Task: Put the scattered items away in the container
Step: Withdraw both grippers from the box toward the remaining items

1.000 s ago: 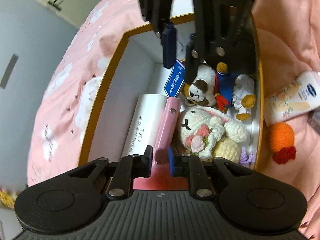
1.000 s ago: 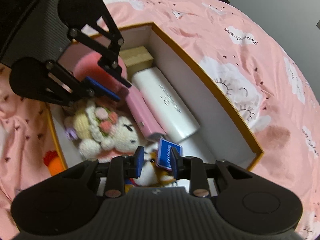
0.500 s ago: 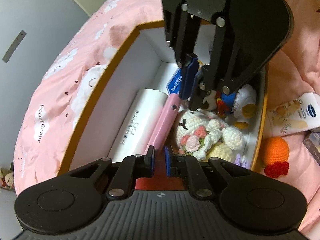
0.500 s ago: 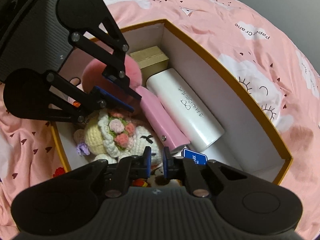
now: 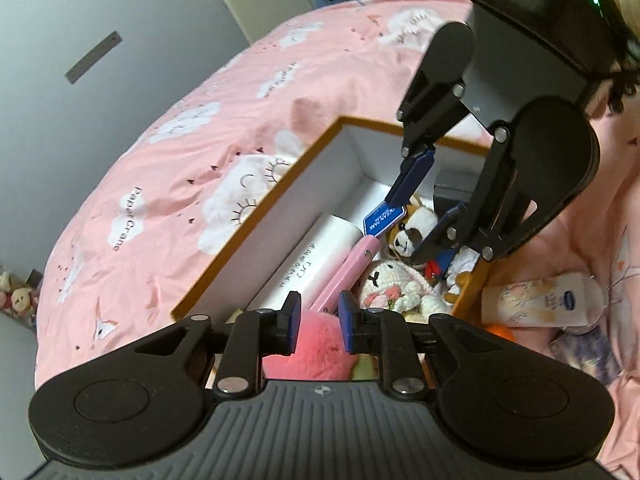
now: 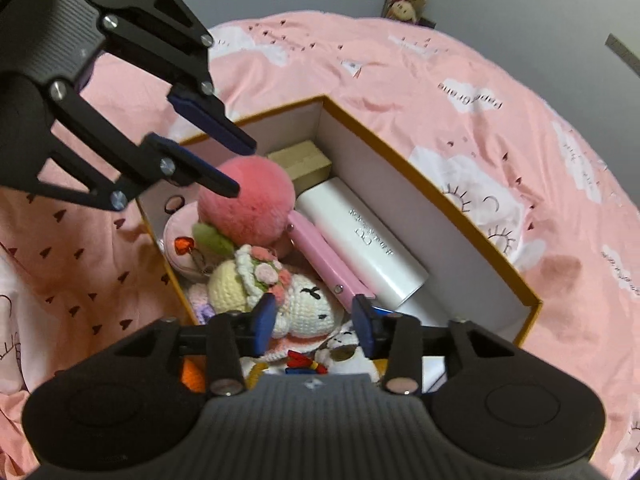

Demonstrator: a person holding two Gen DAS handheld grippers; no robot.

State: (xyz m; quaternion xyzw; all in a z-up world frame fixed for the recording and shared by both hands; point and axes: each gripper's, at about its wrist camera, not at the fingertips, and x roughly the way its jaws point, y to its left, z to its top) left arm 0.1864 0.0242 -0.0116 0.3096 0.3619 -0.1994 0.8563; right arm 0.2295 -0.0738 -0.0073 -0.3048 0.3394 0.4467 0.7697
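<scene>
An orange-rimmed white box (image 5: pixel 256 208) (image 6: pixel 440 196) on the pink bed holds a white tube case (image 5: pixel 320 256) (image 6: pixel 368 248), a pink case (image 6: pixel 324 256), a crochet bunny (image 5: pixel 392 288) (image 6: pixel 296 300), a puppy plush (image 5: pixel 412 232), a blue card (image 5: pixel 382 220) and a pink pom-pom (image 5: pixel 316 352) (image 6: pixel 248 200). My left gripper (image 5: pixel 320 316) (image 6: pixel 236 168) hovers just above the pom-pom, its jaws opening with nothing pressed between them. Over the bunny end of the box, my right gripper (image 6: pixel 314 312) (image 5: pixel 408 226) is opening too, empty.
A lotion tube (image 5: pixel 540 300), an orange crochet toy (image 5: pixel 500 330) and a purple pack (image 5: pixel 580 348) lie on the bedspread outside the box's right wall. A beige carton (image 6: pixel 304 160) sits in the box's far corner. Grey wall and a door stand beyond the bed.
The left gripper rose out of the box and parted its jaws, leaving the pom-pom inside. The right gripper let the blue card drop into the box, pulled back and reopened.
</scene>
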